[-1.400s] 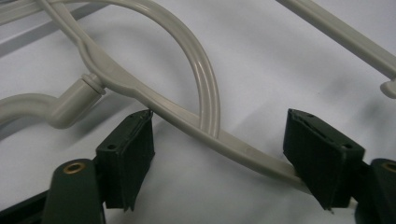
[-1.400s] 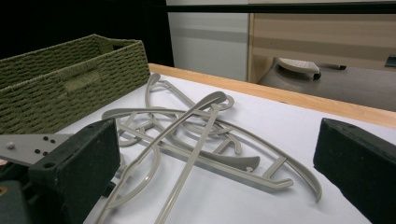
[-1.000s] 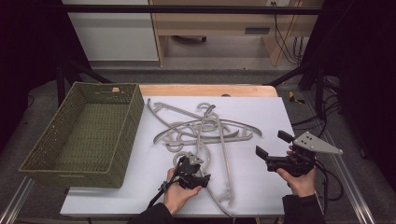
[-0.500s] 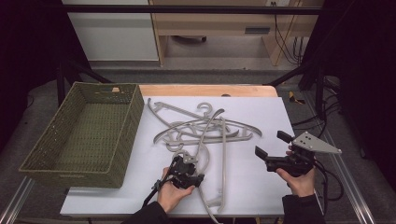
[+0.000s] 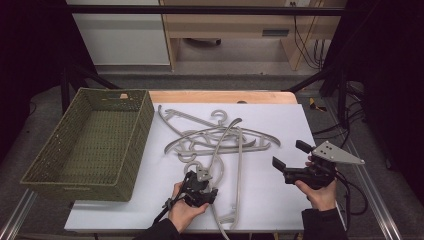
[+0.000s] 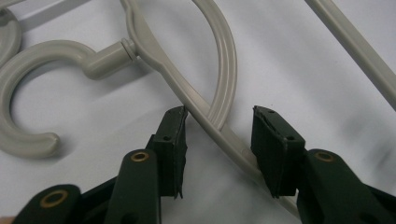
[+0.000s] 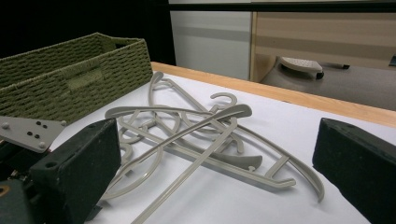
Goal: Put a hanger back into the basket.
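I hold my left gripper [image 5: 201, 176] low over the white table [image 5: 280, 200], close to the near edge. Its two black jaws are spread apart, and a thin arm of a grey hanger [image 6: 187, 95] runs between them. The jaws do not squeeze it; one jaw is right beside the bar and the other stands a bit away. Just past the jaws I can see the hanger's round hook [image 6: 32, 88] lying flat on the table. That hanger reaches from the pile of grey hangers [image 5: 220, 137] in the middle of the table down to my left hand [image 5: 182, 212]. My right gripper [image 5: 291, 159] is up off the table on the right side, well apart from the pile. Its jaws are wide open and hold nothing. It points at the hangers. A green woven basket [image 5: 60, 170] sits at the left edge of the table, next to the pile.
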Motion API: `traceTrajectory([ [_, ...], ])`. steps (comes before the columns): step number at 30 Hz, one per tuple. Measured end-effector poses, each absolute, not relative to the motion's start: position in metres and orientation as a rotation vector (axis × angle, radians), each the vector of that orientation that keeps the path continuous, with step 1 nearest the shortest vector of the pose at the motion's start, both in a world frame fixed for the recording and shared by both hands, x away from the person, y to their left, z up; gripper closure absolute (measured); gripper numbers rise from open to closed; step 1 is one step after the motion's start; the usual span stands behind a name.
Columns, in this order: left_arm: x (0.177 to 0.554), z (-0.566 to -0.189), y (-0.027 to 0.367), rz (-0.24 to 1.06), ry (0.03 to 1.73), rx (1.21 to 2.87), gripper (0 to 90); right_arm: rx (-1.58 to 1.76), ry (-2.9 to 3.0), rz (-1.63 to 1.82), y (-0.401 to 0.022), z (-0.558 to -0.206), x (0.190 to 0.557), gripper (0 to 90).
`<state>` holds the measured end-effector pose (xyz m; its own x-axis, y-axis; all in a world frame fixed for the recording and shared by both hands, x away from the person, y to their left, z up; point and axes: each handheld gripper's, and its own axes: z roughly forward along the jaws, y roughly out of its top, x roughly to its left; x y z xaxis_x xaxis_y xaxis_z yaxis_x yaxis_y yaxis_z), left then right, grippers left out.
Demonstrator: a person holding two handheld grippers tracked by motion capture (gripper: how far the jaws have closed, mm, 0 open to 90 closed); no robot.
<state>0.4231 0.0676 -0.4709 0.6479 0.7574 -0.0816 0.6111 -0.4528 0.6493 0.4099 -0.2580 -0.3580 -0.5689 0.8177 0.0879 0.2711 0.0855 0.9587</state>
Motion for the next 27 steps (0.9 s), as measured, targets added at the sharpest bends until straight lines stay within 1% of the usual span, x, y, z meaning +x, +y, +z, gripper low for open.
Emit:
traceTrajectory([
  [5,0.426,-0.470,0.070,0.261,1.060,2.213,60.1,1.071,1.891,1.502,-0.258,-0.358,0.410,1.2],
  [11,0.427,-0.468,0.077,0.248,1.056,2.223,69.1,1.067,1.891,1.498,-0.259,-0.358,0.410,1.3],
  [17,0.426,-0.468,0.085,0.212,1.045,2.222,69.9,1.064,1.891,1.500,-0.259,-0.357,0.409,1.3],
  [21,0.423,-0.469,0.085,0.217,1.040,2.223,65.4,1.064,1.893,1.499,-0.259,-0.358,0.410,1.3],
  [23,0.421,-0.469,0.083,0.249,1.028,2.238,68.5,1.066,1.893,1.499,-0.258,-0.358,0.410,1.4],
  [27,0.424,-0.468,0.084,0.226,1.035,2.246,70.0,1.067,1.894,1.499,-0.258,-0.358,0.410,1.4],
])
